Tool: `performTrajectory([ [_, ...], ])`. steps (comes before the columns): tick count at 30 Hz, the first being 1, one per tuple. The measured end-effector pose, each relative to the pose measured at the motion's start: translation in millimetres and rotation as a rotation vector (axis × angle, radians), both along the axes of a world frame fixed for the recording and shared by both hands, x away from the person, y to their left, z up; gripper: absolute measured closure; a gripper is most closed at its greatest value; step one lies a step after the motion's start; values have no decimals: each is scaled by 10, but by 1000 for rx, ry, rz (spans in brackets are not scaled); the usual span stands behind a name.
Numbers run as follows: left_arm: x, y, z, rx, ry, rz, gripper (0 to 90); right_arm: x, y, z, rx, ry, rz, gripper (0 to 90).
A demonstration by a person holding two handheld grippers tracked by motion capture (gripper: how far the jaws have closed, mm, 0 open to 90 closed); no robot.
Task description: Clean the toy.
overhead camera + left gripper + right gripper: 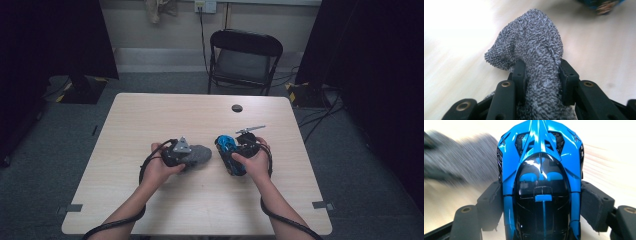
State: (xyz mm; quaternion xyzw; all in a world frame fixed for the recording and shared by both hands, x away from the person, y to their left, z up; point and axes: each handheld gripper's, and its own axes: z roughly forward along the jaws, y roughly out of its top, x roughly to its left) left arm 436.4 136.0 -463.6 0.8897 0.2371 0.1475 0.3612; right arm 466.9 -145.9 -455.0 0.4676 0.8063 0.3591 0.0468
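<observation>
Left gripper [186, 156] clamped on fuzzy grey knitted sock [534, 50], right gripper [239, 150] clasping glossy blue-and-black toy car [541, 182] lengthwise, held side by side just above pale wooden table [150, 115].

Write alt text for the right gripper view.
A glossy blue and black toy car is clamped by its sides between the right gripper's two black jaws, seen from above along its length. Behind it lies a pale wooden table and, at left, a blurred grey shape.
</observation>
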Motion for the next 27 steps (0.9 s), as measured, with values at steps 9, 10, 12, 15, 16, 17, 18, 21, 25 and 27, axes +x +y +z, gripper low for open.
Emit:
performTrajectory([
  [9,74,417,-98,6,-8,130,612,64,-48,-34,-156,6,-11,269],
  [10,83,476,-136,-13,9,145,612,79,-36,-52,-190,7,-6,268],
  [12,80,496,-142,-29,11,153,611,87,-30,-59,-207,5,-4,268],
  [15,59,501,-165,-43,-8,170,545,112,-18,-106,-225,-8,-6,266],
  [16,54,496,-177,-48,-1,173,534,110,-17,-125,-221,-11,-3,265],
  [17,54,494,-185,-51,-4,173,525,108,-16,-138,-226,-12,-2,264],
  [18,51,493,-187,-60,2,178,509,103,-13,-156,-237,-8,-2,263],
  [21,53,505,-174,-86,8,185,302,94,-4,-205,-243,-24,18,261],
  [25,-5,541,-109,-121,12,185,194,88,-2,-245,-242,-49,21,258],
  [27,-49,567,-61,-119,12,176,189,72,-46,-273,-220,-68,43,252],
])
